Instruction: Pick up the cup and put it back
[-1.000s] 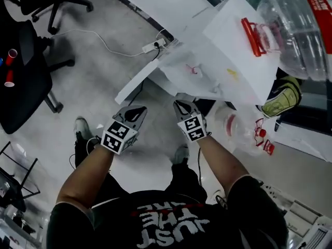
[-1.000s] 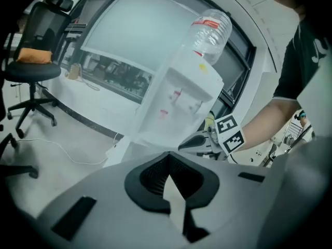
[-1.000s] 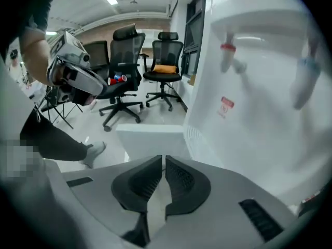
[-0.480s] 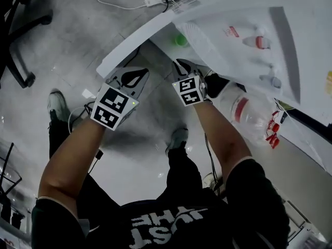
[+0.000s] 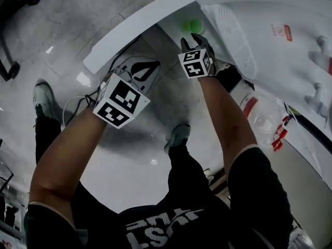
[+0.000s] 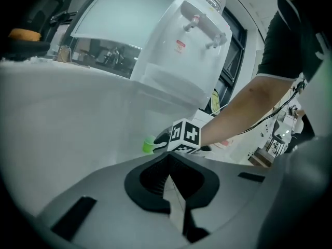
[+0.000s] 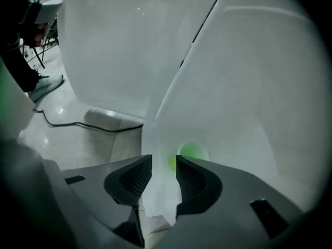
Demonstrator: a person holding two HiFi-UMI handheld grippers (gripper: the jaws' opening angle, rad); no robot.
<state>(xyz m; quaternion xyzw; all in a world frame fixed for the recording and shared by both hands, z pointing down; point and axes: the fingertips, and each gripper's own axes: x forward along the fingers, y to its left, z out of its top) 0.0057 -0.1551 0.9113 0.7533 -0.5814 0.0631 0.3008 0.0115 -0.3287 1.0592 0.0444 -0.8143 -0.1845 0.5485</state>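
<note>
Approach to the cup. The right gripper [image 7: 164, 162] has its jaws parted, with an empty gap between the ribbed pads. We see only pale white surface [image 7: 244, 102] through that gap. The green cup [image 7: 191, 151] lies just ahead of these jaws and slightly to the right of their centre line. Its lower edge is partly masked by the tip of the right-hand jaw, and it is not yet between the pads.

The left gripper [image 6: 168, 160] has its jaws drawn together at the tips and holds nothing. From these jaws the cup lies well ahead and a little to the left, beyond the marker cube of the right gripper. A water dispenser [image 6: 181, 51] stands further off, above and ahead of them.

In the left gripper view the cup reads as a short cylinder standing on the white surface with its long axis upright. It is too small there for us to be sure of this.

We judge the right gripper to be much the nearer and the one placed to take the cup. The coming move appears to call for a short advance with a small shift to the right, so that the cup's wall enters the gap. An uncorrected offset could let the right-hand jaw push the cup away.
</note>
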